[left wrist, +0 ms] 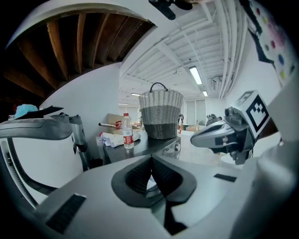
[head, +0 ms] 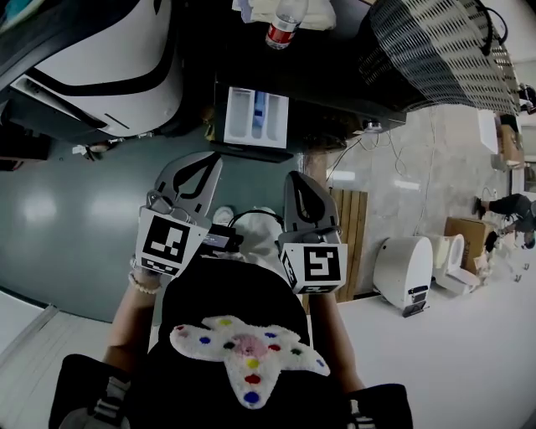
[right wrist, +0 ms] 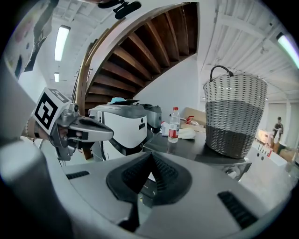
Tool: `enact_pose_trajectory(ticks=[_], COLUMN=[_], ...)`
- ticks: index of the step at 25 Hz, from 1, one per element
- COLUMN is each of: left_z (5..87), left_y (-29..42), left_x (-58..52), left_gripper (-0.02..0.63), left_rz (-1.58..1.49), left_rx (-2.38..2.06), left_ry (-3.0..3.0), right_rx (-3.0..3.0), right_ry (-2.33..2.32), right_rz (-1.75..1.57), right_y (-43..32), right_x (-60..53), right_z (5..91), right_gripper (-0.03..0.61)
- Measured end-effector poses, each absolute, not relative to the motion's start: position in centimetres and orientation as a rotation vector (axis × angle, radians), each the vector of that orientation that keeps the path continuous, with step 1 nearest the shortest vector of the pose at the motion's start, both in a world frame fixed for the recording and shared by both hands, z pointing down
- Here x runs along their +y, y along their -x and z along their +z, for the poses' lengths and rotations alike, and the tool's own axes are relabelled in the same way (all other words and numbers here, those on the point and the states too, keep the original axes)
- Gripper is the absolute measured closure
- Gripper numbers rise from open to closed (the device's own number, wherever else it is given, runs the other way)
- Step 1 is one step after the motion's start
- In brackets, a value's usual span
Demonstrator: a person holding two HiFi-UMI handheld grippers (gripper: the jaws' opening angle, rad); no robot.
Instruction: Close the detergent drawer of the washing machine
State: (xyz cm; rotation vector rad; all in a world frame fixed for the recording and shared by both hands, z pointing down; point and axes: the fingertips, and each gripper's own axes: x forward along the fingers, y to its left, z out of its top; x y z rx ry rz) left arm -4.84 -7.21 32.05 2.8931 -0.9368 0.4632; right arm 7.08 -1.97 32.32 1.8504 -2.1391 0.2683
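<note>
Grey-green floor [head: 67, 209] below; the washing machine [head: 335, 75] carries a bottle [head: 285, 25] and a wicker basket [head: 435, 50]. The detergent drawer [head: 255, 117] stands pulled out, ahead of both grippers and untouched. Left gripper [head: 203, 163] and right gripper [head: 299, 180] — jaws together, nothing between them.

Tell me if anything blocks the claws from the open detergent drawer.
Nothing visible does. The detergent drawer juts open from the washing machine; left claw and right claw, both shut and empty, sit short of it, only floor between.
</note>
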Motion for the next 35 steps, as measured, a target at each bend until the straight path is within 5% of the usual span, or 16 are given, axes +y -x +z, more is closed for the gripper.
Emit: enact_pose_trajectory(ticks=[23, 27, 35], left_z=[32.4, 32.7, 33.9], left_y=[5.7, 5.2, 5.6], left_x=[-6.5, -6.2, -6.7], left_gripper=[0.592, 0.498, 0.485], left_rz=[0.436, 0.442, 0.471], left_rx=[-0.954, -0.895, -0.940], left_ry=[-2.850, -2.846, -2.784], right_rx=[-2.159, -2.183, -2.174], right_ry=[-1.888, -1.851, -1.846], right_rz=[0.274, 0.283, 0.331], right_y=[-6.3, -6.0, -6.3], right_x=[-1.0, -1.2, -1.7], right_z=[32.3, 32.5, 33.6], right_gripper=[0.573, 0.521, 0.459])
